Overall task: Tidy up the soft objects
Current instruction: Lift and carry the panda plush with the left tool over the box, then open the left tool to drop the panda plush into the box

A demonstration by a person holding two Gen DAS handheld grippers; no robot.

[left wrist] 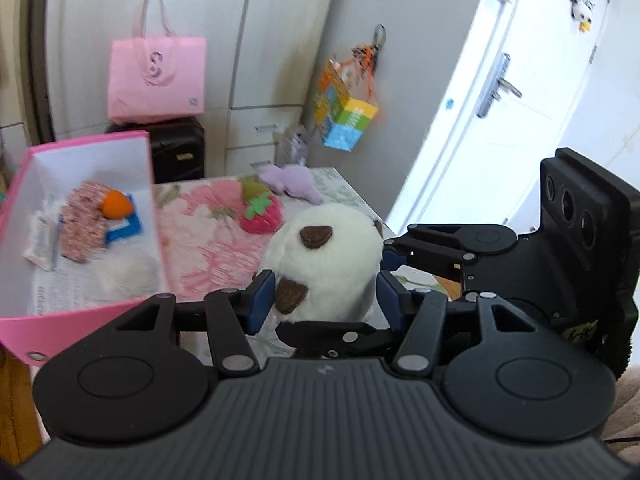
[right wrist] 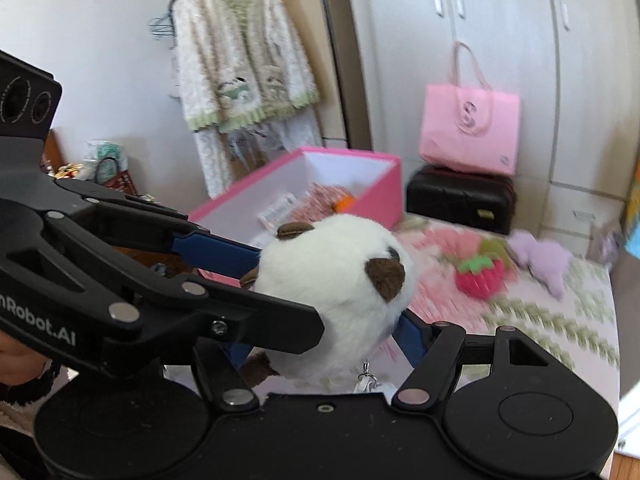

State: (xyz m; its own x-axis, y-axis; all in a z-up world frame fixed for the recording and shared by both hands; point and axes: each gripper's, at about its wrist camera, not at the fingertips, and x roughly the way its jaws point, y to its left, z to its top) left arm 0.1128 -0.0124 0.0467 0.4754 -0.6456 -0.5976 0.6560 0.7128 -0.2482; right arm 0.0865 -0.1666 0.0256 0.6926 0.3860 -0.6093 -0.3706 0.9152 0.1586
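I hold the white plush toy (left wrist: 324, 260) squeezed in both the left gripper (left wrist: 324, 292) and right gripper (right wrist: 324, 344) jaws above the table's near edge; it looks light, squashy, best pinched mid-body.

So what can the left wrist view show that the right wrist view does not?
Only the left wrist view: a door with a handle and a hanging colourful cube. Only the right wrist view: a cardigan on a hanger. Both views: the white plush, clamped by both the left hand-held gripper and the right hand-held gripper, the pink box and the strawberry toy.
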